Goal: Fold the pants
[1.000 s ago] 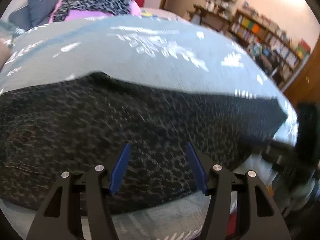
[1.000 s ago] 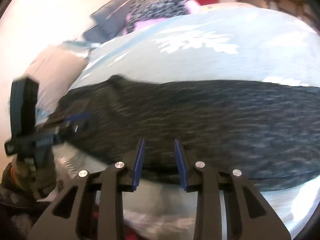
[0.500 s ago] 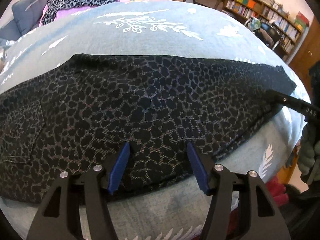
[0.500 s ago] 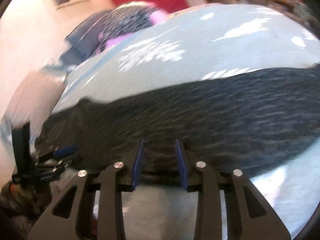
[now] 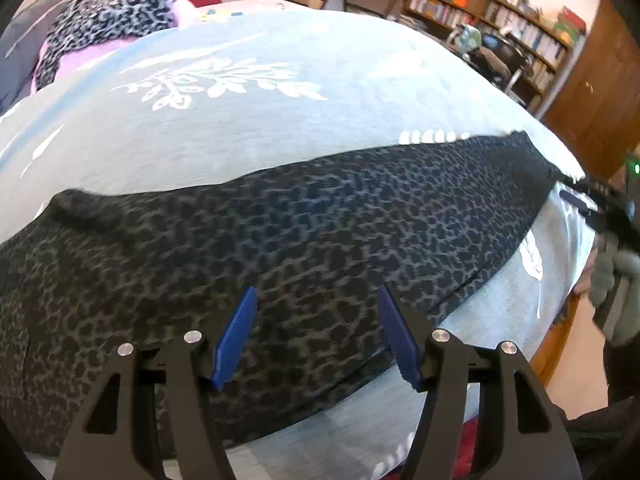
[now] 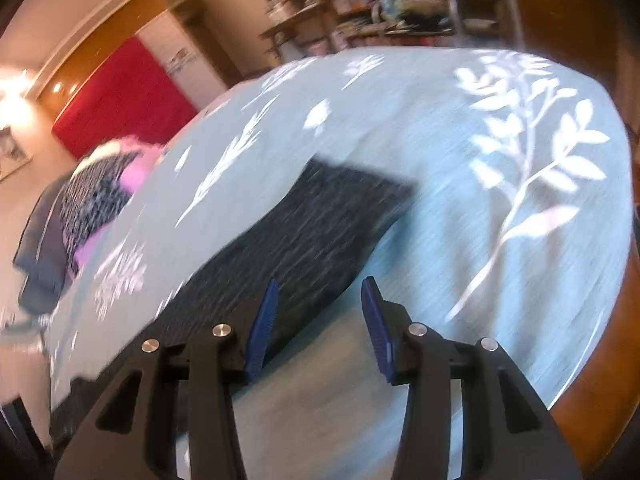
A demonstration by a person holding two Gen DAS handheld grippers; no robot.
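Dark leopard-print pants (image 5: 280, 248) lie flat and lengthwise on a light blue bedsheet (image 5: 248, 128) with white leaf prints. My left gripper (image 5: 316, 336) is open and empty, hovering over the near edge of the pants' middle. In the right wrist view the pants' leg end (image 6: 320, 216) runs away to the upper right. My right gripper (image 6: 318, 326) is open and empty, just above the sheet beside the leg's near edge. The right gripper also shows at the far right of the left wrist view (image 5: 592, 208), near the leg end.
A pile of clothes, leopard-print and pink (image 5: 108, 28), lies at the head of the bed, with a dark pillow (image 6: 38, 248) beside it. Bookshelves (image 5: 492, 16) and a desk stand beyond the bed. A wooden bed frame edge (image 6: 600, 368) runs along the right.
My right gripper has swung right along the pants to the leg end and its jaws have widened. My left gripper stays open over the pants' middle, with its view shifted slightly.
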